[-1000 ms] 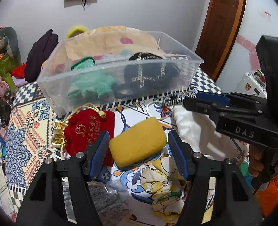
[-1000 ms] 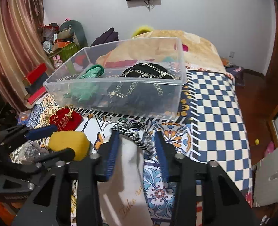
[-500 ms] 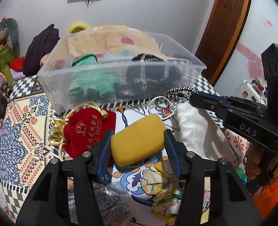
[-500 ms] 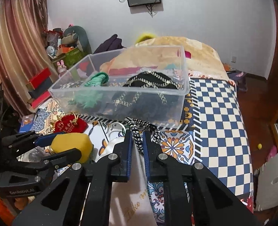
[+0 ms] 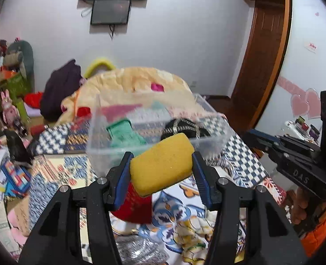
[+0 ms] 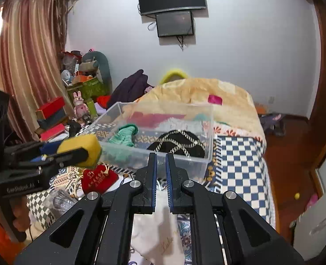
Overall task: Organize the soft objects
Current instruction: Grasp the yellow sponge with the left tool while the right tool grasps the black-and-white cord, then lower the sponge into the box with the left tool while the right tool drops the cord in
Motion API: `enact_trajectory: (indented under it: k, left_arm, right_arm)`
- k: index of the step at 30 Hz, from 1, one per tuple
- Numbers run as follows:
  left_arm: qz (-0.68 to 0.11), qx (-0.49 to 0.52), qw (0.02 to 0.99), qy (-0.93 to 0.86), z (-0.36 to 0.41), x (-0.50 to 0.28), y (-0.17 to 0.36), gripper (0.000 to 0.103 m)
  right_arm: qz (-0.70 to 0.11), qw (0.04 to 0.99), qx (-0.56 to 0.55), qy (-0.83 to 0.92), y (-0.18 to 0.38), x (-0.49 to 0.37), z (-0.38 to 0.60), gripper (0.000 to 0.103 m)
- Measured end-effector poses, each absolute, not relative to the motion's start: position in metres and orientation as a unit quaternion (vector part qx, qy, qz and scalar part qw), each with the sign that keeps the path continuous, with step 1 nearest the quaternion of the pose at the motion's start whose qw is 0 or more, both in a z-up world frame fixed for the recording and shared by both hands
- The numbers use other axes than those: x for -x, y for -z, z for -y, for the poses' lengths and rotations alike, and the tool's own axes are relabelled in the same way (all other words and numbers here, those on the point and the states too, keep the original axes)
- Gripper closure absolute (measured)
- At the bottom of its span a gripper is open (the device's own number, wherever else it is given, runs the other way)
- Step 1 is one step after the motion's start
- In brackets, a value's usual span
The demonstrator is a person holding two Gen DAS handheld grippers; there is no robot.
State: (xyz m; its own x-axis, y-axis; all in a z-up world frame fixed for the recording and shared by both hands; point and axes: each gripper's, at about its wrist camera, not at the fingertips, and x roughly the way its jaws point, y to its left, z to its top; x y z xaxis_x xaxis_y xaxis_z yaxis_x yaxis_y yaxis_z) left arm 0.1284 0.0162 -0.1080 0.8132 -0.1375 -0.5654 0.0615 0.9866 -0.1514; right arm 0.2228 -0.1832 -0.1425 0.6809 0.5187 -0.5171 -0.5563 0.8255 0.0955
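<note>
Above patterned bedding (image 5: 52, 172), left hand-held gripper (image 5: 162, 165) clamps rounded yellow sponge (image 5: 162, 164); right hand-held gripper (image 6: 160, 165) nearly closed.

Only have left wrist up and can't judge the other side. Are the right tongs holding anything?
Observer: The right tongs are almost closed, with only a thin slit between them. Nothing shows in it.
Operator: Anything below them?
Observer: A white pouch sits directly under their arms. I can't tell if it's held or lying there.
Operator: Is my sponge over the bin?
Observer: No. The yellow sponge in the left tongs hangs outside the clear bin, at its near left corner. The red pouch shows below it.
</note>
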Motion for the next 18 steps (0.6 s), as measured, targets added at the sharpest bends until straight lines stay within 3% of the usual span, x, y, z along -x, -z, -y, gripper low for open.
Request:
enact_trajectory:
  k: [5,9,16,18]
  left_arm:
    - [-0.288,0.063,0.955,0.047,-0.022,-0.13,0.097,0.05]
    - [-0.29,0.058,0.955,0.036,-0.025,-0.134,0.099,0.05]
    - [-0.301,0.059,0.951,0.026,-0.035,-0.142,0.11,0.05]
    - [-0.304,0.058,0.951,0.023,-0.038,-0.145,0.113,0.05]
  right_arm:
    - [-0.312,0.904,0.043,-0.289,0.16,-0.239,0.18,0.092]
    - [-0.349,0.891,0.06,-0.284,0.185,-0.251,0.172,0.076]
    - [-0.385,0.881,0.047,-0.271,0.214,-0.267,0.173,0.075]
    - [-0.386,0.88,0.042,-0.273,0.215,-0.268,0.176,0.082]
